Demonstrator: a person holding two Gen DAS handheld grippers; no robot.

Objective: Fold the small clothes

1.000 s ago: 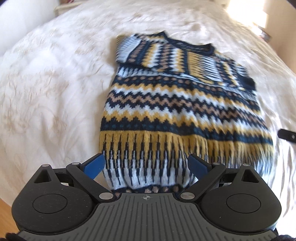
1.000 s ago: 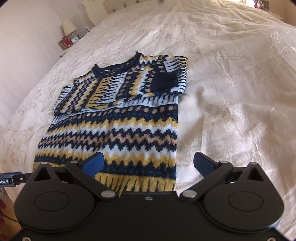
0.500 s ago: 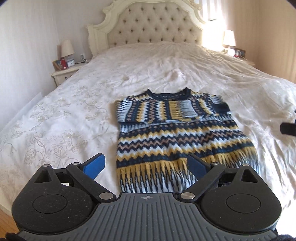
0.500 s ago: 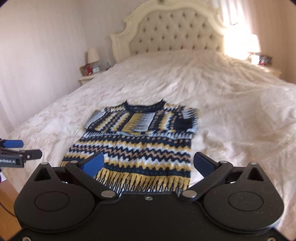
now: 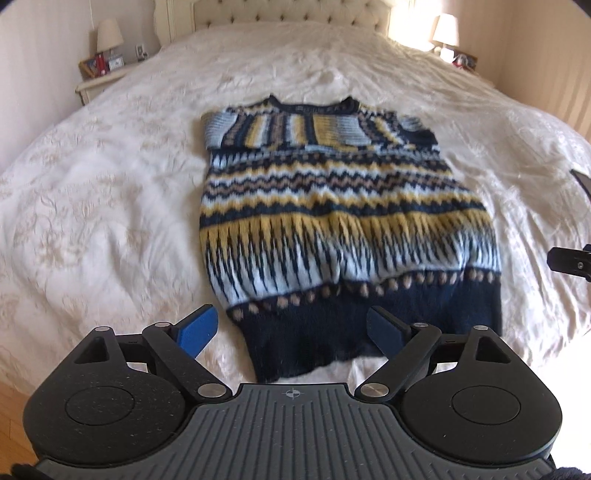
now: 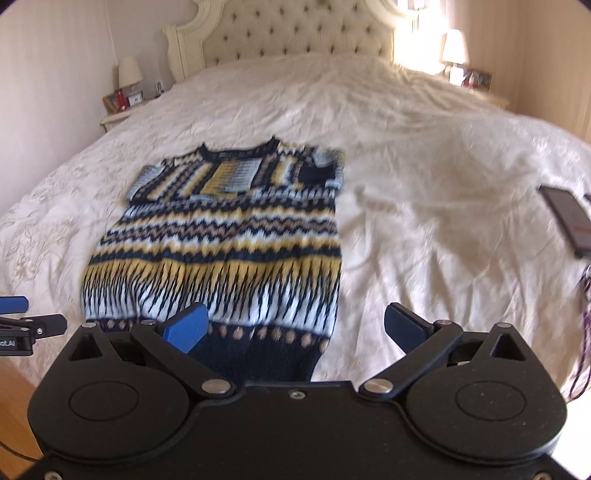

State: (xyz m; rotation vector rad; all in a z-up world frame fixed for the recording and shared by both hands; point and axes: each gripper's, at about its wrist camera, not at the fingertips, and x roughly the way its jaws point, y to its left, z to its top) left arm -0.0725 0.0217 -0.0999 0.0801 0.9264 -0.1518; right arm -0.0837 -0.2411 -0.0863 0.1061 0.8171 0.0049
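Observation:
A patterned knit sweater (image 5: 332, 206) in navy, yellow and light blue lies flat on the white bedspread (image 5: 110, 192), sleeves folded across the chest, navy hem nearest me. It also shows in the right wrist view (image 6: 229, 243). My left gripper (image 5: 291, 332) is open and empty just above the hem's left part. My right gripper (image 6: 295, 328) is open and empty over the hem's right corner. The right gripper's edge shows in the left wrist view (image 5: 570, 260); the left gripper's edge shows in the right wrist view (image 6: 26, 325).
A dark phone (image 6: 567, 218) lies on the bed to the right, with a cord (image 6: 583, 332) near it. Tufted headboard (image 6: 295, 33) at the far end. Nightstands with lamps stand on the left (image 5: 99, 74) and right (image 6: 476, 79). Wooden floor (image 6: 14, 398) lies below the bed's near edge.
Both grippers pulled back from over the sweater towards the foot of the bed, then tilted down; the navy hem is now in view. The sweater has not moved. Both stay open.

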